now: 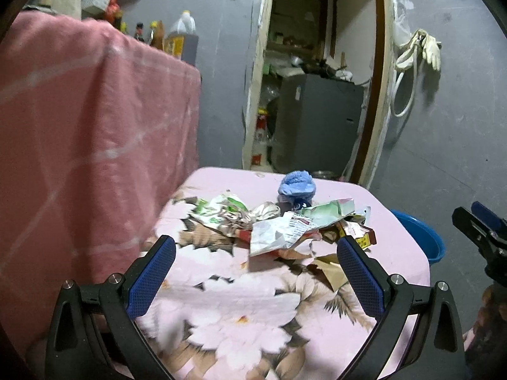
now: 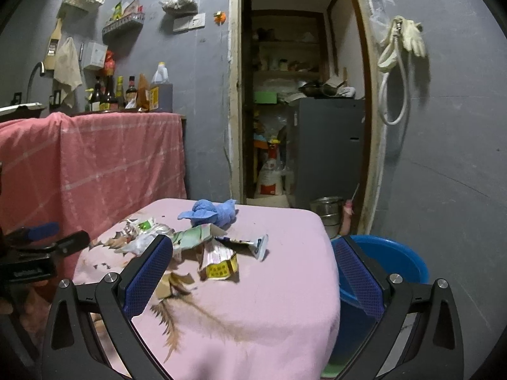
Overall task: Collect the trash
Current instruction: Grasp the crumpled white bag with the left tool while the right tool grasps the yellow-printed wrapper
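Note:
A pile of trash lies on a table under a pink floral cloth [image 1: 240,323]: crumpled wrappers [image 1: 285,228], a green and white packet [image 1: 221,210], a small yellow box [image 2: 218,269], a razor [image 2: 258,247] and a crumpled blue cloth [image 1: 296,186]. My left gripper [image 1: 256,253] is open, low over the near side of the table, with the wrappers just beyond its fingertips. My right gripper [image 2: 253,253] is open too, over the table's right part, and nothing is between its fingers. Past the table's right edge sits a blue basin [image 2: 389,259].
A counter draped in pink checked cloth [image 1: 95,126] stands close on the left, with bottles [image 2: 126,91] on top. A doorway [image 2: 301,95] behind the table opens onto a cluttered store room. A steel pot [image 2: 328,212] stands on the floor. Gloves and a hose [image 2: 399,50] hang on the right wall.

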